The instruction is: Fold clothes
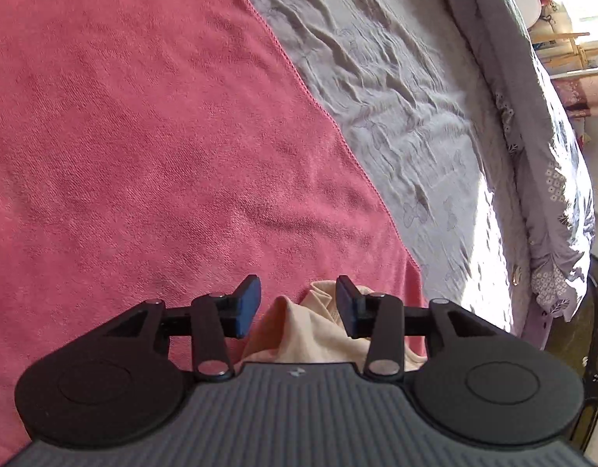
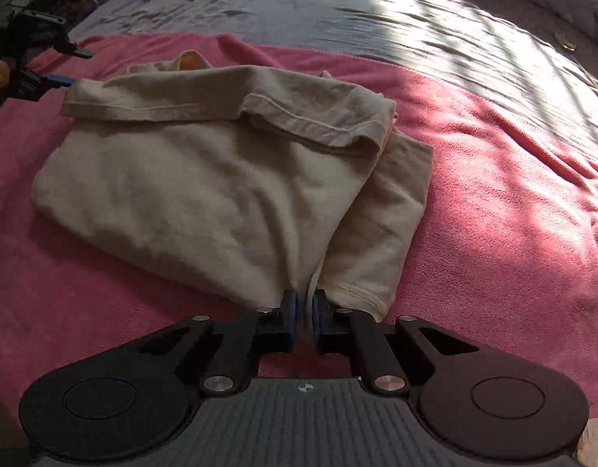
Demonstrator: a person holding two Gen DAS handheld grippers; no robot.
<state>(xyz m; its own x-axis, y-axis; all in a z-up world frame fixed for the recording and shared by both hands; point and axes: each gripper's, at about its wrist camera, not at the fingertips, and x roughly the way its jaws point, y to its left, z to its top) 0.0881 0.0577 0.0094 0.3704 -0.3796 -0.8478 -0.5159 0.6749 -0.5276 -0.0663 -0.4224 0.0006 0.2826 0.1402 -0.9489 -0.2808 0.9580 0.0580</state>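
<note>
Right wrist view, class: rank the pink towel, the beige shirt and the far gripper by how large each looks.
1. Pink towel, spreading widest.
2. Beige shirt, lying on the towel.
3. Far gripper, smallest, though its distance from the camera shrinks it, so its true size stays unsure.

Harsh sunlight glare, fisheye-warped edges

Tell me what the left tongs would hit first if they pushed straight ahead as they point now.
Probably the beige garment: a fold of it lies between the open left tongs, with the pink towel right beyond. Depth there is hard to judge.
</note>
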